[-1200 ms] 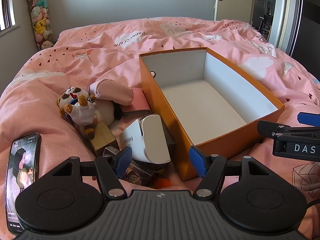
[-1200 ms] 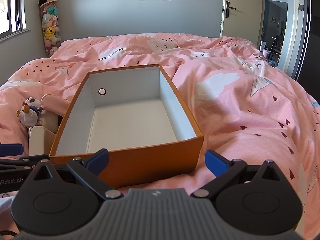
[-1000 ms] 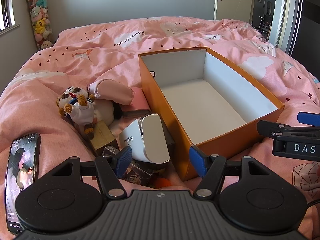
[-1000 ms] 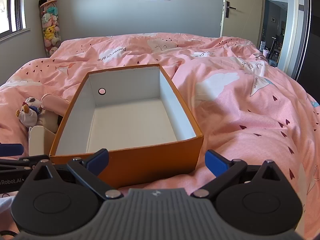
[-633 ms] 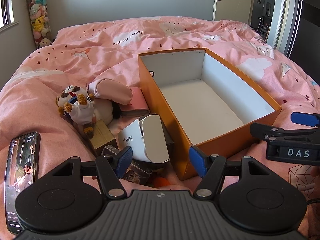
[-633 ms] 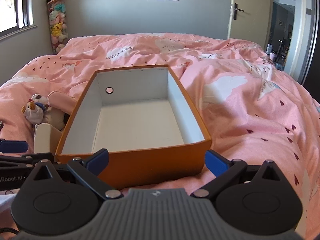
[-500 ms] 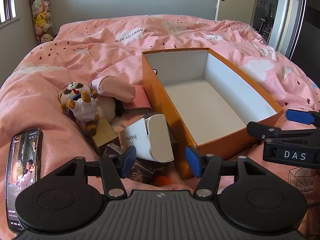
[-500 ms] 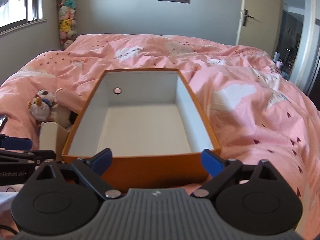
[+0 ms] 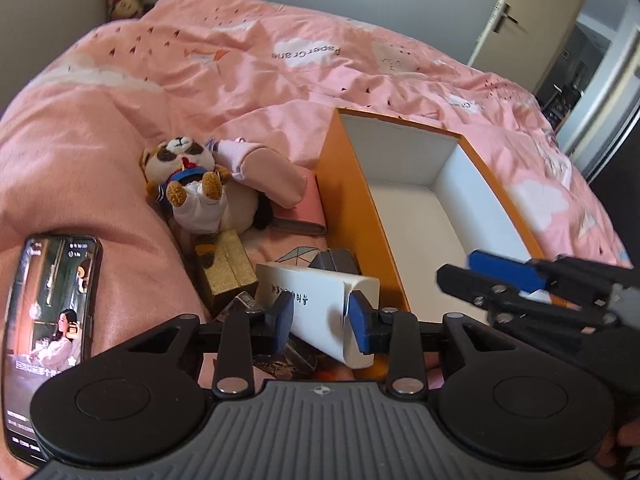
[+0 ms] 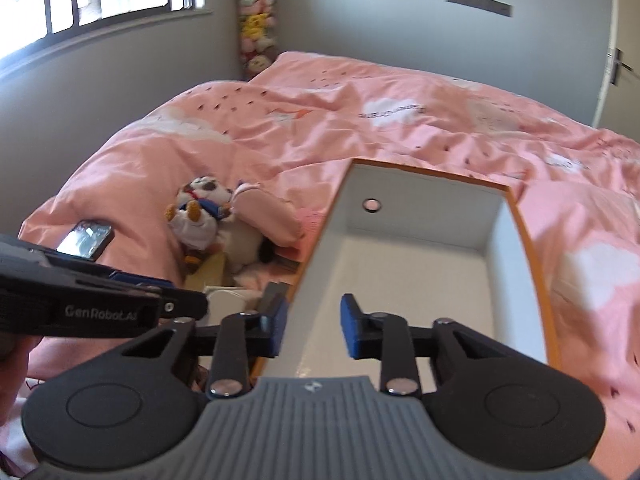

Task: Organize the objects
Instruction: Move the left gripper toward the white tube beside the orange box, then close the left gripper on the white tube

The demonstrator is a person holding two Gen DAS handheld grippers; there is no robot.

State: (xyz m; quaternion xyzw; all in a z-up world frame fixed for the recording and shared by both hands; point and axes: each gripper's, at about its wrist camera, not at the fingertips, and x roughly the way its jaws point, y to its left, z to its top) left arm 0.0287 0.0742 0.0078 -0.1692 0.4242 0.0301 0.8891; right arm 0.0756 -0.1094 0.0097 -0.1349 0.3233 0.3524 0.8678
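Observation:
An orange box (image 9: pixel 348 208) with a white, empty inside lies open on the pink bed. Left of it sit a plush toy (image 9: pixel 192 184), a pink pouch (image 9: pixel 272 176), a pink wallet (image 9: pixel 304 216), a gold box (image 9: pixel 226 268) and a white carton (image 9: pixel 312 292) that leans on the box wall. My left gripper (image 9: pixel 320 320) hovers over the carton with its jaws closing; the carton shows through the gap and I see no pad pressing on it. My right gripper (image 10: pixel 314 326) hangs above the box's left wall (image 10: pixel 320 264), its jaws closing on nothing.
A lit phone (image 9: pixel 48 340) lies on the quilt at the near left. A dark packet (image 9: pixel 288 356) and a grey block (image 9: pixel 336 260) lie by the carton. The right gripper (image 9: pixel 456 270) crosses the box's near end in the left wrist view. The quilt stretches back to the wall.
Both pairs of jaws have narrowed a lot. Both views have rolled and shifted. The left gripper now lines up over the white carton, and the right one has swung left over the box's left wall.

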